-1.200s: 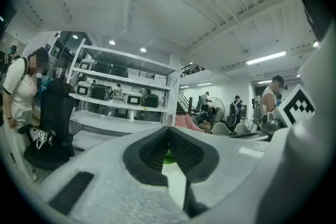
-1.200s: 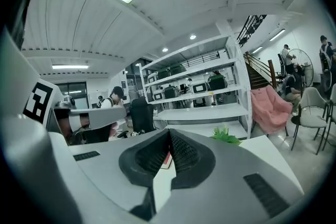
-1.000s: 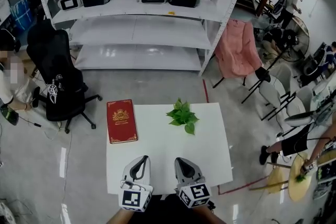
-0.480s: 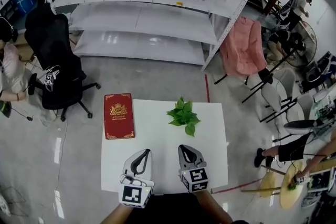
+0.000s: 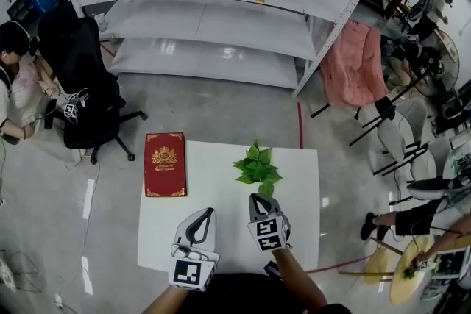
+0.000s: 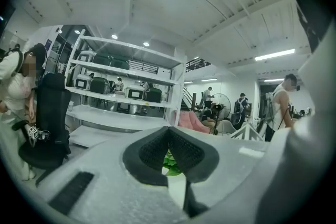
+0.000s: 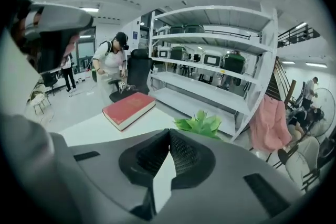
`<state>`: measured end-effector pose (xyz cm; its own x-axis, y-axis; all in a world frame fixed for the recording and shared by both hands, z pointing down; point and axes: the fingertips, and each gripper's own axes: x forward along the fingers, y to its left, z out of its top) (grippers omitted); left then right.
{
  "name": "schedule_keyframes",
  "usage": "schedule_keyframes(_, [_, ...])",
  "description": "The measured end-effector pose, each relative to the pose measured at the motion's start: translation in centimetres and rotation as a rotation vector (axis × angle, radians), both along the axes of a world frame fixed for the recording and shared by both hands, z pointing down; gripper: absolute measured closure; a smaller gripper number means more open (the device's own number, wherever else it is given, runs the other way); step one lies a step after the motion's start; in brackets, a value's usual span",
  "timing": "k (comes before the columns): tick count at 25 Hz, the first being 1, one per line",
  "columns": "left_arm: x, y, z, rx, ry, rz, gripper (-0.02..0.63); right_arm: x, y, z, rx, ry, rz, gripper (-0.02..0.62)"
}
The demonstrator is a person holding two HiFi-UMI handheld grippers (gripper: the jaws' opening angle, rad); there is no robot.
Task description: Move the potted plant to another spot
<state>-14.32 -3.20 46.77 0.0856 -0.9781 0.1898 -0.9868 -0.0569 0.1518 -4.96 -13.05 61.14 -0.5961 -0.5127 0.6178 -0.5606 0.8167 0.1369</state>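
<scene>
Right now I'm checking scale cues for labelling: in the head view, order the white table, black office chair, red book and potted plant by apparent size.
1. white table
2. black office chair, though farther off
3. red book and potted plant, about alike; not ranked

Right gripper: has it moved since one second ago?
Yes. The right gripper has moved forward across the table toward the potted plant; its tips now almost reach the leaves.

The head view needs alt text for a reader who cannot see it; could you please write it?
Seen from above, a potted plant stands near the far edge of a white table, with a red book to its left. Two shut grippers point at it, the right gripper nearer than the left gripper.
</scene>
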Motion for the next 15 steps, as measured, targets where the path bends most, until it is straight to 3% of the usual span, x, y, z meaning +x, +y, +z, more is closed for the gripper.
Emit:
schedule_keyframes(9, [0.0,-3.0,1.0,-0.038,-0.001,0.003,0.590,-0.6,-3.6,6.8,-0.071,0.273,-0.129,0.583])
schedule_keyframes(15, [-0.5,-4.0,1.8,-0.056,0.001,0.009,0.590,0.1,-4.3,9.9,-0.090,0.401,-0.144,0.583])
